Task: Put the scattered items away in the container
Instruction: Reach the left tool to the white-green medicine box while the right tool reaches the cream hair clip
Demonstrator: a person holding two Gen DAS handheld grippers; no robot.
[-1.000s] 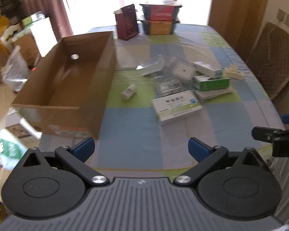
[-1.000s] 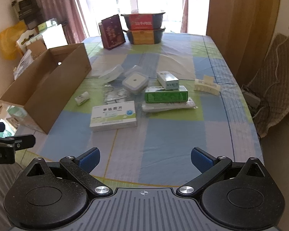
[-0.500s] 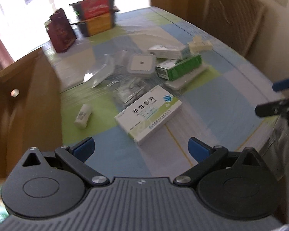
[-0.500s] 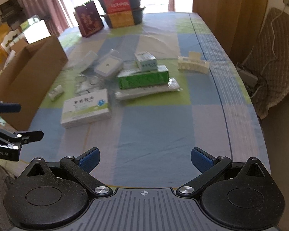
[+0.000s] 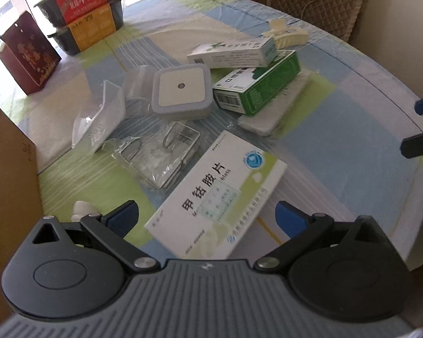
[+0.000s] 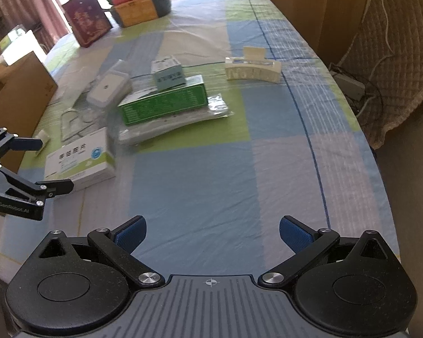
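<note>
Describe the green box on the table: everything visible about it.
The green box is a long cardboard carton with white print, a white end flap and a barcode. It lies flat and closed on a clear-wrapped white packet, and a smaller white and teal box rests across its top. Neither gripper touches it.

Each matte black handheld 2-finger gripper (image 5: 207,217) is built on a grey ribbed plastic body flanked by 2 round black housings. Angled black link arms are fastened with silver pivot screws and tipped with blue fingertip pads (image 6: 129,232). A small crosshair mark is printed at the body's centre. Faint white lettering is seen on the other black gripper (image 6: 53,166).
</note>
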